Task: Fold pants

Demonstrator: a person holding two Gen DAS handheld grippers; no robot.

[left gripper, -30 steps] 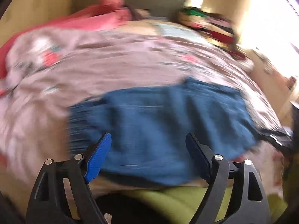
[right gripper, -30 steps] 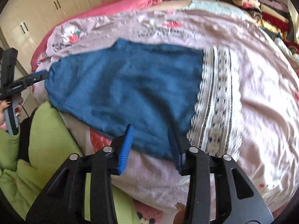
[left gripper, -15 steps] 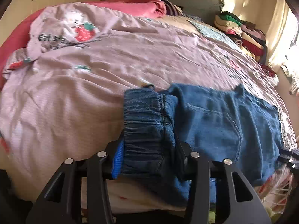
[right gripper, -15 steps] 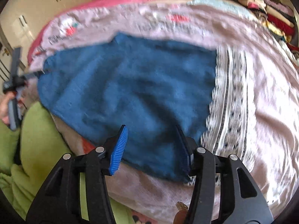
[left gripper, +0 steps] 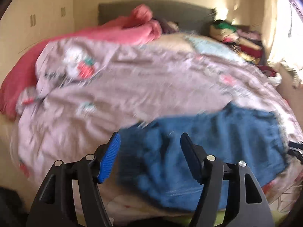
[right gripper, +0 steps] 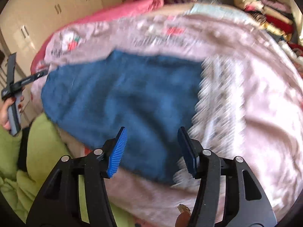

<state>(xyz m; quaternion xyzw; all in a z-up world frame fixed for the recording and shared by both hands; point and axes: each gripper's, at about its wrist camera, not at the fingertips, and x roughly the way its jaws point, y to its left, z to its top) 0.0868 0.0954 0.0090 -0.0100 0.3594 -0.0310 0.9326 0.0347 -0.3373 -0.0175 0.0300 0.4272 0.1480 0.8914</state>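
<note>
Blue denim pants [left gripper: 204, 147] lie folded flat on the pink bedspread near the bed's front edge; they also show in the right wrist view [right gripper: 128, 98]. My left gripper [left gripper: 149, 157] is open and empty, above the pants' left end. My right gripper [right gripper: 151, 147] is open and empty, above the pants' near right corner. The left gripper [right gripper: 17, 87], held in a hand, appears at the left edge of the right wrist view. Both views are motion-blurred.
The bed carries a pink printed bedspread [left gripper: 117, 87] with a white lace strip [right gripper: 217, 102], and a red-pink blanket [left gripper: 121, 32] at the back. Stacked clothes [right gripper: 265, 13] sit at the far right. A green garment [right gripper: 37, 151] lies at the near edge. Wardrobe doors [right gripper: 37, 9] stand at left.
Half a second ago the left gripper was closed on the pants' waistband; now it is open and pulled back. The right gripper has opened wider. Both cameras are moving.
</note>
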